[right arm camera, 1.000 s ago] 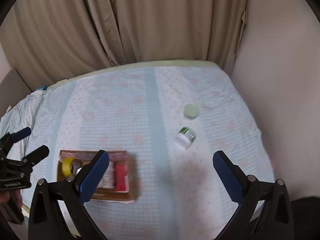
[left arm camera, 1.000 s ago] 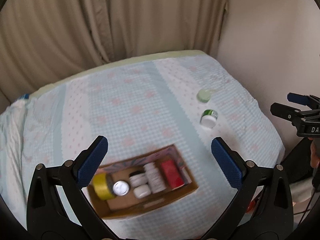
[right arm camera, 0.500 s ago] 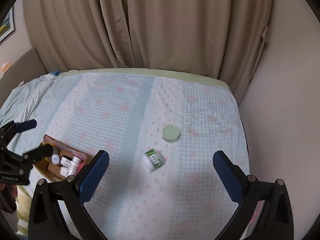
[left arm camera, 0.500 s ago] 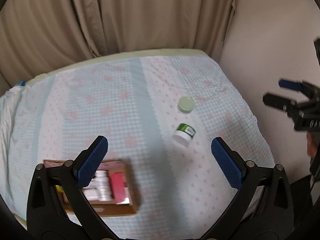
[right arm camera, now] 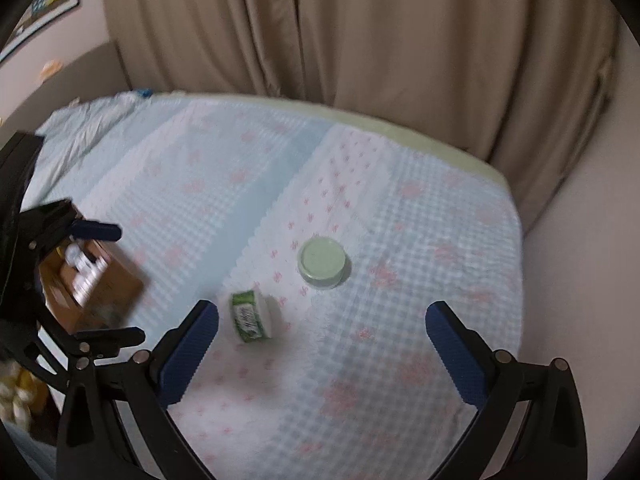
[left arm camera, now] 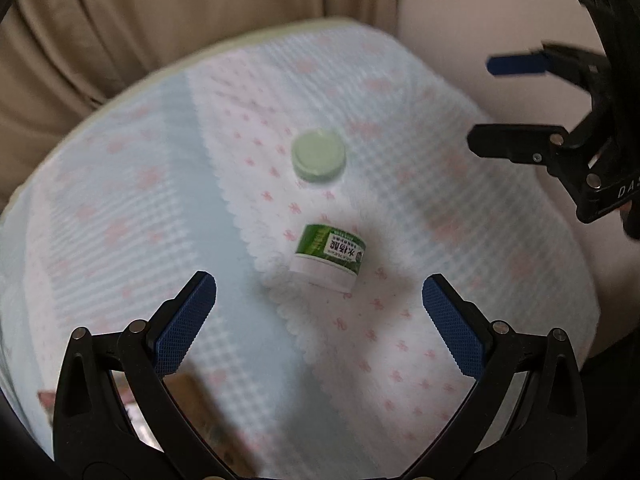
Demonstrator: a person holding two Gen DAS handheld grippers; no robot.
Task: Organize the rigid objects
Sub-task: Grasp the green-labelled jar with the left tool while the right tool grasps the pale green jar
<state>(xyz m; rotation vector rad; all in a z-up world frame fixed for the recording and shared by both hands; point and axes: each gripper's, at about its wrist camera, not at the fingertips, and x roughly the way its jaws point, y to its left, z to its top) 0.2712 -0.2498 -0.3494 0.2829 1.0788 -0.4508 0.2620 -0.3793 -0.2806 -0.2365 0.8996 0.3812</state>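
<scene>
A small white jar with a green label (left arm camera: 330, 258) lies on its side on the bed. A round pale green tin (left arm camera: 319, 155) sits flat just beyond it. My left gripper (left arm camera: 319, 312) is open and empty, with the jar just ahead between its fingers. My right gripper (right arm camera: 322, 338) is open and empty; the jar (right arm camera: 252, 316) lies near its left finger and the tin (right arm camera: 322, 258) sits ahead of it. The cardboard box (right arm camera: 90, 284) with several containers inside sits at the left in the right wrist view.
The bed has a blue, white and pink patterned cover (right arm camera: 240, 200). Beige curtains (right arm camera: 360, 40) hang behind it and a wall (right arm camera: 580, 260) runs along its right side. The right gripper shows in the left wrist view (left arm camera: 516, 104) at the right.
Both grippers have moved closer to the jar and the tin, which look larger now. The box has slid to the edge of both views. Both grippers stay open.
</scene>
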